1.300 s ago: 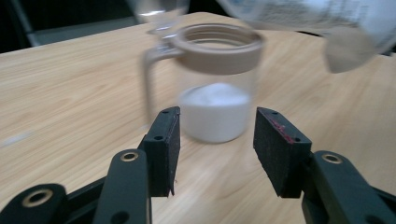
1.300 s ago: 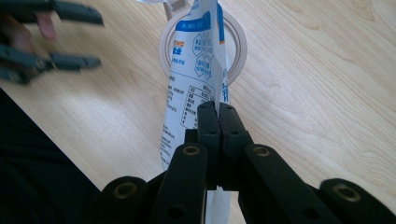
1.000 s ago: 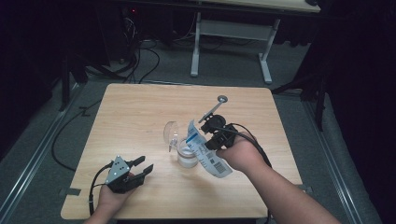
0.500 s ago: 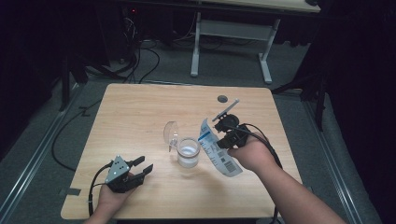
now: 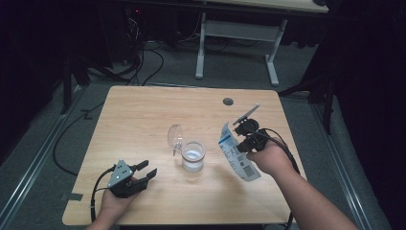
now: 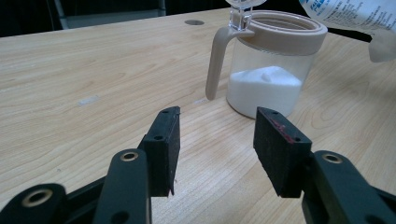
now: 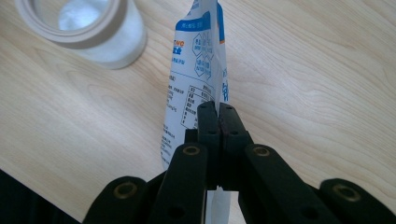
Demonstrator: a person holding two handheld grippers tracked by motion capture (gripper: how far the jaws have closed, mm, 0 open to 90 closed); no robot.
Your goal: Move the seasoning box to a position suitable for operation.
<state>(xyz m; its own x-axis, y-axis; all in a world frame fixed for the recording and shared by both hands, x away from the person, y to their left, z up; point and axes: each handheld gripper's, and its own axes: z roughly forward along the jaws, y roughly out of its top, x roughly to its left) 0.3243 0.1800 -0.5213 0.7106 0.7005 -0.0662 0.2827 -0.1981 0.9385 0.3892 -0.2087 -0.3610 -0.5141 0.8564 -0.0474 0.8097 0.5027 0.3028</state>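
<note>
A clear jar (image 5: 193,156) with a beige rim and handle stands mid-table, its hinged lid (image 5: 175,134) flipped up, white powder inside (image 6: 265,85). My right gripper (image 5: 243,146) is shut on a white and blue printed pouch (image 5: 237,154), held above the table to the right of the jar (image 7: 91,29); the pouch (image 7: 196,65) hangs from the closed jaws. My left gripper (image 5: 147,171) rests open near the front left, its pads (image 6: 164,140) apart with nothing between them, pointing at the jar.
A round cable hole (image 5: 228,101) sits near the table's far edge. A white-legged desk frame (image 5: 237,43) and cables (image 5: 143,57) lie on the floor beyond the table. Bare wood (image 5: 139,120) surrounds the jar.
My right gripper has carried the pouch away from over the jar, to the right and toward the front. The left gripper has stayed in place.
</note>
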